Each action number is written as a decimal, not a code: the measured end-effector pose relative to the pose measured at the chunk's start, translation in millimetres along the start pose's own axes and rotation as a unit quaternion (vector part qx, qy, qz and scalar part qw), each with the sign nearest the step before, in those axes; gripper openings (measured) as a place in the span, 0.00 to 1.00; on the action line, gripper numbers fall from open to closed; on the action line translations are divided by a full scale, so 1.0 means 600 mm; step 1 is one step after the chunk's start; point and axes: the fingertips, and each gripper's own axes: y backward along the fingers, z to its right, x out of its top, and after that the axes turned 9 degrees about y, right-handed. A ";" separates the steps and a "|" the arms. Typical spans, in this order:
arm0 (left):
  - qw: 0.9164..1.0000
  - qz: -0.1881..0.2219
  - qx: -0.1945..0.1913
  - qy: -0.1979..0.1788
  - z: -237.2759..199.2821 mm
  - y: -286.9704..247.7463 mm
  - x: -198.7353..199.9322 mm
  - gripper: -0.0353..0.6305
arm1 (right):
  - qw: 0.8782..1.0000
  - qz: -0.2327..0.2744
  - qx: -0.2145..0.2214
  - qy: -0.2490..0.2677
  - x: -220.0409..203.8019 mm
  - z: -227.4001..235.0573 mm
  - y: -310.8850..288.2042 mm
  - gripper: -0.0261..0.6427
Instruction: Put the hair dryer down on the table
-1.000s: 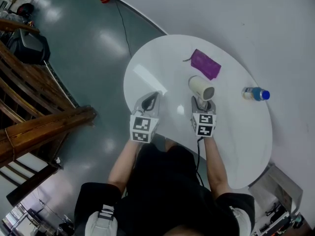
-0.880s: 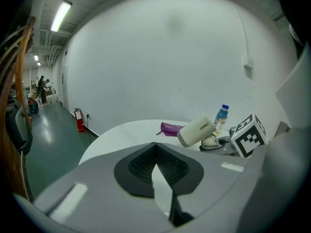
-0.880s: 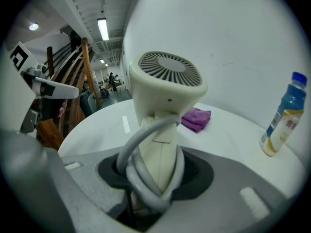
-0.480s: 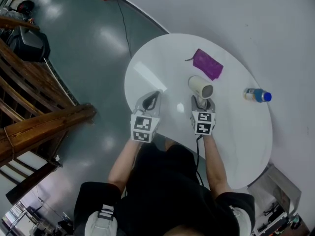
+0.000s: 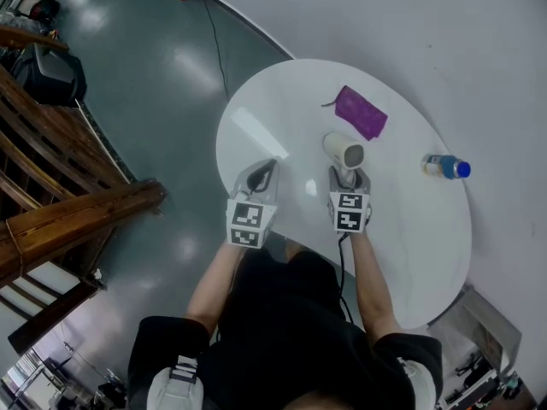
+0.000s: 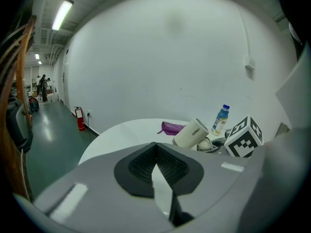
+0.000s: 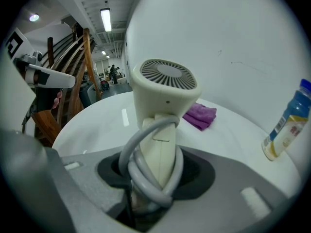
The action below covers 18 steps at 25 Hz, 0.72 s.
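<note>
Held the hair dryer (image 5: 344, 150) by its handle in the right tool (image 5: 346, 178), jaws just eased wider; needed laying flat on the table (image 5: 273, 118) before release.

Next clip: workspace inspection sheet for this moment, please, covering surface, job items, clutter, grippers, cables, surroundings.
Surface: round white table, glossy.
Job's things: hair dryer, head up, handle between the right gripper's jaws; contact with the table unclear.
Clutter: purple cloth beyond the dryer; blue-capped bottle standing to the right.
Grippers: left gripper shut, empty; right gripper shut on the hair dryer's handle, jaws just opened slightly.
Cables: grey cord looped round the handle; black cable on the floor.
Surroundings: wooden staircase at left; red fire extinguisher by the wall.
</note>
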 end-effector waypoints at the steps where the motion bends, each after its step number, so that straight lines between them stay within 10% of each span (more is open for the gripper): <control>1: 1.000 0.000 0.000 0.000 0.000 0.000 0.001 0.06 | 1.000 0.000 0.001 0.000 0.002 -0.001 0.000 0.34; 18: 1.000 0.000 0.000 0.005 0.001 0.017 -0.005 0.06 | 1.000 -0.007 0.007 0.010 0.004 -0.016 0.002 0.36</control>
